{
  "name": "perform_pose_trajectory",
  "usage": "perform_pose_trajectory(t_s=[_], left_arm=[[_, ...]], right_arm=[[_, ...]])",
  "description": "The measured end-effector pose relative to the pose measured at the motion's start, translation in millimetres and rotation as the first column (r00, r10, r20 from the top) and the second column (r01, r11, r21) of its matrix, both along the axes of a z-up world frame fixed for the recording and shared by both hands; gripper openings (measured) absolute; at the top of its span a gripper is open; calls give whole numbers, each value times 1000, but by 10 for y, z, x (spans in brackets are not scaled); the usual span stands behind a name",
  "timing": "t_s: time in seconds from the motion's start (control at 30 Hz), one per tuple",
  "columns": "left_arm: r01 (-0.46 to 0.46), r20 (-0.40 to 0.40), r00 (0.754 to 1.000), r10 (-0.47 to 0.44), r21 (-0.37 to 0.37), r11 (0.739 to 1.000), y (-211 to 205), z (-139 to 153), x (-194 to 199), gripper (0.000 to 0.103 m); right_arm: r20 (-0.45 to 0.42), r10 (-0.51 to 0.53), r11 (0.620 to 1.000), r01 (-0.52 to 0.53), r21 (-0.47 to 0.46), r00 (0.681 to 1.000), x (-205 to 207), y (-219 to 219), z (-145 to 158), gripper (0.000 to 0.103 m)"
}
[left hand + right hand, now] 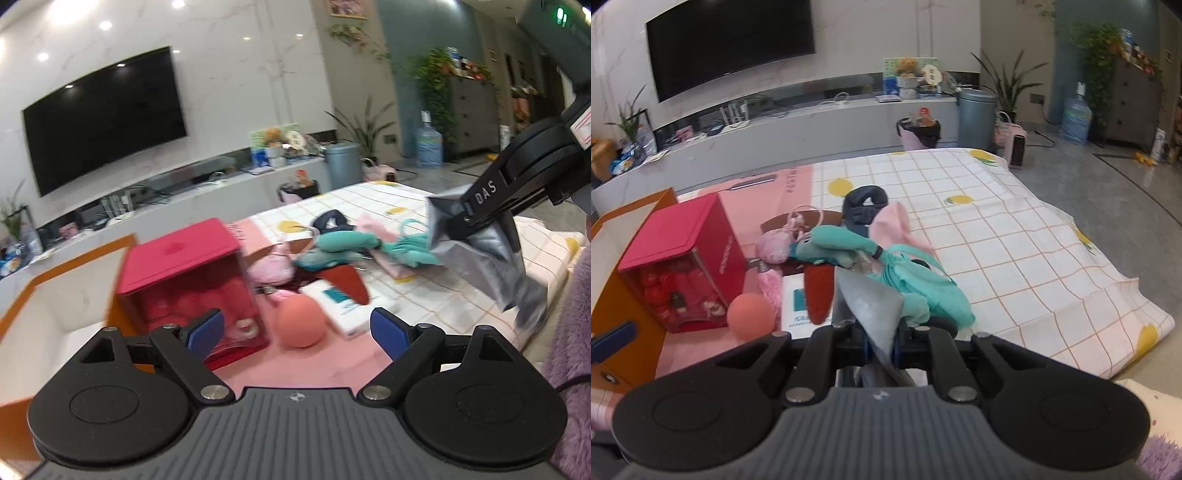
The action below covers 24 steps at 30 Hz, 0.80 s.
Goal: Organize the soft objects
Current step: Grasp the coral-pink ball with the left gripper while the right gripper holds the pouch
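A: What has my right gripper [881, 347] got?

B: Its jaws are pinched on a crinkled silver-grey foil pouch [871, 310]. From the left wrist camera I see the same pouch [491, 254] hanging off the table, clamped in the right gripper [456, 218], to the right of the red box with the clear front [192, 284].

A: And my left gripper [297, 332]?

B: Spread wide, nothing between its blue pads [205, 332]. It hangs just in front of the red box and the round coral-orange ball [301, 321], which sits just right of the box.

A: Where are the soft things?

B: Heaped to the right of the red box [683, 266] on the white checked cloth with yellow lemons [1015, 236]: a teal plush toy [831, 247], a teal knitted piece [923, 288], a pale pink cloth [890, 225], a dark blue strap-like item [866, 206] and a fluffy pink pom-pom toy [772, 249]. A rust-red oval felt piece [818, 295] lies on a flat white packet [794, 306] beside the ball [751, 317].
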<state>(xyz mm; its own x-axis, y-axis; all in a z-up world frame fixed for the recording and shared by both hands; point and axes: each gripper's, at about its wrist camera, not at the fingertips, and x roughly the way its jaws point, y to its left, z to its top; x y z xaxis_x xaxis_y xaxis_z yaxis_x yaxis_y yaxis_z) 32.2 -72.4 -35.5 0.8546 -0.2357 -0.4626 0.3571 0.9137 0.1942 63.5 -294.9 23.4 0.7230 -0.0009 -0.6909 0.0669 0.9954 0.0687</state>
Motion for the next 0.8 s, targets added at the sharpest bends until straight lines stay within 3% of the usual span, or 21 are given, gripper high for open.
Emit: perform_pose_trajectory(t_s=[0.13,0.23,0.3,0.47,0.6,0.67,0.8], left_arm=[[18,-42,999,-16,49,999,-158,-136,209,103],[-9,-78,997,13,54,998,-255,-252,385,92],[-34,-85,996,39,53,998,-310,-324,483,91],[-148,-59,987,147,-20,989,-293,-403,627,88],[-163,-128,979,159,-16,987,-258,-472,762,88],[-187,-148,972,180,-36,982,-233,-497,797,74],[-194,-162,969,184,-49,980,-226,-527,812,72]], right_arm=[[14,44,999,-44,3,999,-21,43,-1,10],[13,51,998,-52,37,999,-55,-6,9,12],[7,57,996,-57,73,998,-62,-58,9,16],[-7,73,988,-71,138,997,-89,-147,-14,21],[-56,102,981,-91,172,993,-67,-185,-79,23],[-89,131,979,-114,169,987,-40,-146,-137,22],[-122,176,976,-157,148,977,-24,-61,-191,21]])
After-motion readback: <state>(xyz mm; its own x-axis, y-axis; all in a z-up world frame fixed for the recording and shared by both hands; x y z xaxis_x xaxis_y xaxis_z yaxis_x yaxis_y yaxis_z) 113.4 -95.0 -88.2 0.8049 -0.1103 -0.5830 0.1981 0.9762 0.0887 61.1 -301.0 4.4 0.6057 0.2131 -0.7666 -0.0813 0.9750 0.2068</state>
